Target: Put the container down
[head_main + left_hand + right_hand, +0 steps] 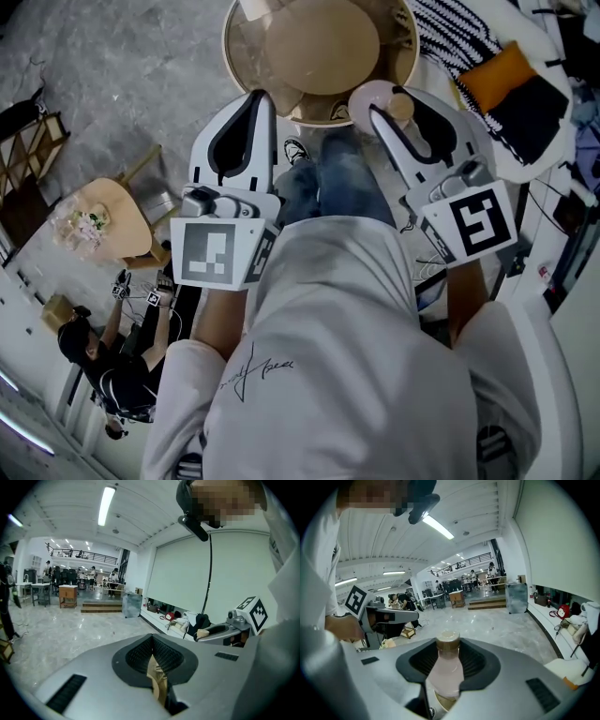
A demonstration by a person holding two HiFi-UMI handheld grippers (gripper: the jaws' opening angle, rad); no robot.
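While the right tool clamped its body between ribbed black pads, the pale pink plastic bottle with a tan cap stood upright in that grip, its cap rising above the pads. In the head view it showed right at the near rim of a wide round tan tub, which held a smooth tan disc. The left tool was clenched on a thin tan edge, and its tips lay at the same rim further left; whether that edge was the tub's wall could not be told. Below the tub showed the person's blue jeans and white shirt. On the grey stone floor to the left stood a small pale wooden chair, and a black-and-white striped cloth lay to the right beside an orange cushion.
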